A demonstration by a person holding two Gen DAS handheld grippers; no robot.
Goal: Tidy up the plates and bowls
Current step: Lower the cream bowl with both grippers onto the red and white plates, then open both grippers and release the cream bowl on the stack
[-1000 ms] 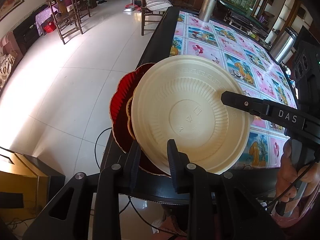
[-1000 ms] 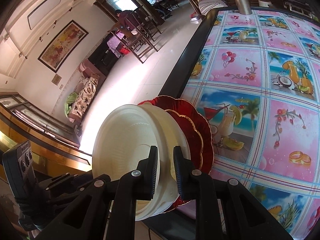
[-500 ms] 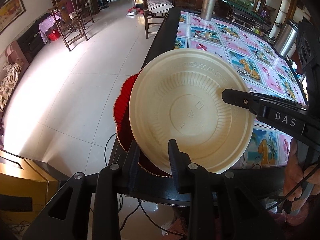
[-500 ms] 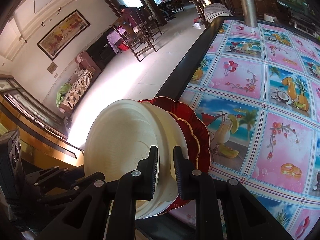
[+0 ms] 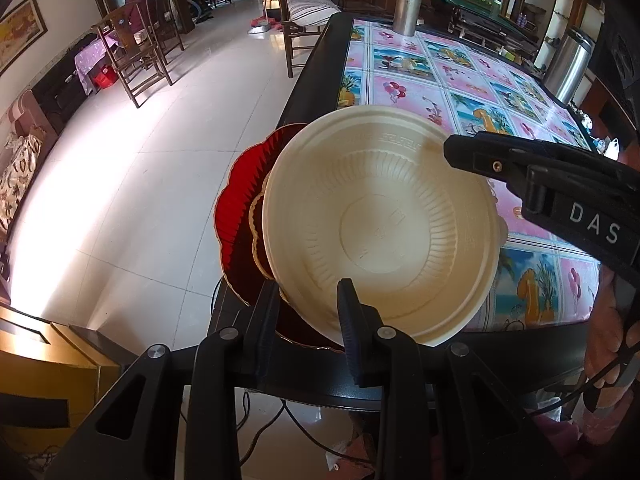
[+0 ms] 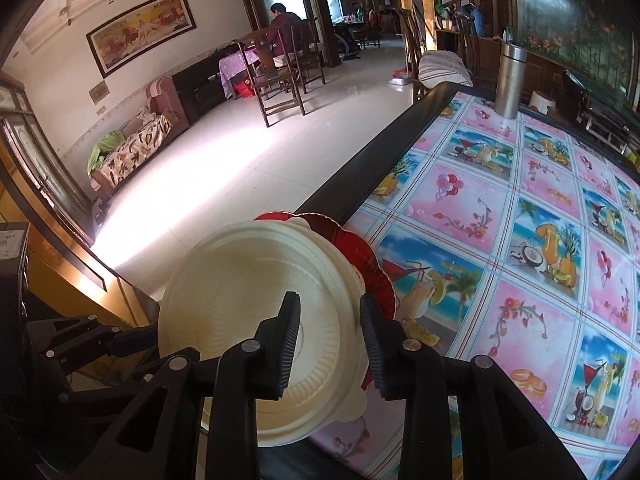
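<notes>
The left wrist view is looking into the hollow of a cream, ribbed, round disposable bowl [image 5: 380, 232], showing its embossed base and a darker smudge on its rim near the right tool [image 5: 472, 152], whose black finger is reaching in from the right with the letters DAS on its body. The right wrist view is showing the same cream bowl [image 6: 256, 320] from its side, tilted on edge, and the left tool [image 6: 132, 340] coming in low from the left; only this view is showing the framed horse painting [image 6: 140, 28] on the wall.

The left tool [image 5: 308, 304] is straddling the near rim of the stack, one finger against the red plate and the other inside the bowl, gripping bowl and plates together. The right tool [image 6: 330, 332] is bracketing the bowl's wall with its fingers apart; whether they are pressing on it I cannot tell.

The bowl is nesting in a small gold-edged red plate [image 5: 260, 216], which is sitting in a larger scalloped red plate [image 5: 240, 200]. The stack is hanging over the dark edge of the tabletop [image 5: 320, 68], which is wearing a pink and blue cloth printed with drinks and balloons. A steel flask [image 5: 407, 4] is standing at its far end.
</notes>
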